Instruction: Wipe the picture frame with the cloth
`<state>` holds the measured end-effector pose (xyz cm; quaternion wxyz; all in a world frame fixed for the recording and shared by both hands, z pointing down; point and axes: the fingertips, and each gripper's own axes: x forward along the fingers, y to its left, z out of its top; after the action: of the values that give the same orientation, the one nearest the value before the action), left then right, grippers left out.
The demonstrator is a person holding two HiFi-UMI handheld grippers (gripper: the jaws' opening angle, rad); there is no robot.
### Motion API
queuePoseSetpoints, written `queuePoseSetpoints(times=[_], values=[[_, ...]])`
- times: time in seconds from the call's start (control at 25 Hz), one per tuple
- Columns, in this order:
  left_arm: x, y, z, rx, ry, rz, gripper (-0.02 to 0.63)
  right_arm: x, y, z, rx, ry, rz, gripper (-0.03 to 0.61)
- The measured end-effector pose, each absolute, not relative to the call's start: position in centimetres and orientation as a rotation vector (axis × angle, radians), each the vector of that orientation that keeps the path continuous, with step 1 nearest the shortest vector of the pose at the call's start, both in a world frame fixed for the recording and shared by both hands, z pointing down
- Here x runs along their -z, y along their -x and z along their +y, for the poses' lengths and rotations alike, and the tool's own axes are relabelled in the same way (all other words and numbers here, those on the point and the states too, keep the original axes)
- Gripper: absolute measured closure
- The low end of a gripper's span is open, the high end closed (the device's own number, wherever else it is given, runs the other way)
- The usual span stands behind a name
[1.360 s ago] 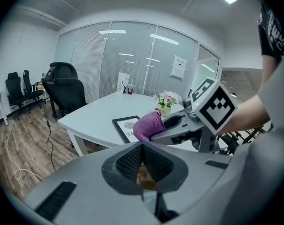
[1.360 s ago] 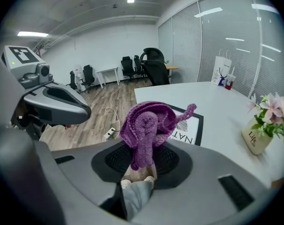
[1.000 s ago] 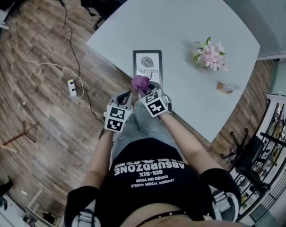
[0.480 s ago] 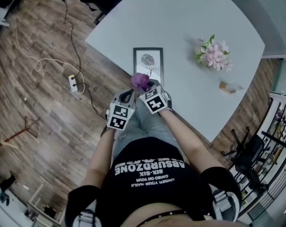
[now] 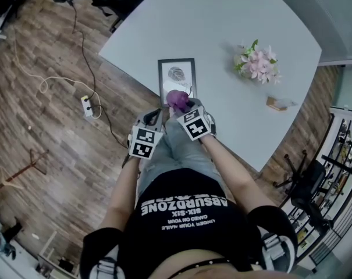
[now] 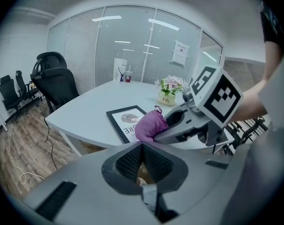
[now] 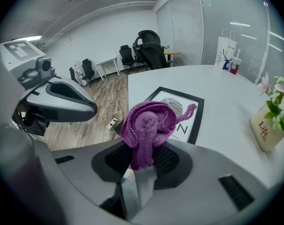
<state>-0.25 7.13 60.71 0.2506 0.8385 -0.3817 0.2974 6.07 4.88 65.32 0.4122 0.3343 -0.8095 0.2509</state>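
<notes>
A black picture frame (image 5: 177, 76) with a white print lies flat near the table's front edge; it also shows as the picture frame (image 6: 127, 121) and the picture frame (image 7: 181, 114). My right gripper (image 5: 182, 103) is shut on a bunched purple cloth (image 7: 148, 126), held just above the frame's near end; the cloth (image 5: 176, 99) covers that end in the head view. My left gripper (image 5: 154, 118) is shut and holds nothing, hanging off the table's edge to the left of the frame. From the left gripper view the cloth (image 6: 150, 125) juts from the right gripper's (image 6: 166, 127) jaws.
The pale table (image 5: 222, 34) carries a pot of pink flowers (image 5: 256, 63) and a small block (image 5: 276, 103) to the right. Office chairs (image 6: 57, 83) stand at the table's far left. A cable and power strip (image 5: 86, 106) lie on the wood floor.
The right gripper has carried the cloth a little forward over the frame's near end. The left gripper has stayed about where it was.
</notes>
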Motion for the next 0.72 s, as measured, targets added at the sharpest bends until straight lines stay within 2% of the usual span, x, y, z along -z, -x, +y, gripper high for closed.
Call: queuePoseSetpoints(times=[0.72], values=[[-60.3, 0.7, 6.0, -0.809, -2.311, -1.014, 0.598, -64.7, -10.7, 4.3, -0.673, -0.959, -1.966, 0.454]])
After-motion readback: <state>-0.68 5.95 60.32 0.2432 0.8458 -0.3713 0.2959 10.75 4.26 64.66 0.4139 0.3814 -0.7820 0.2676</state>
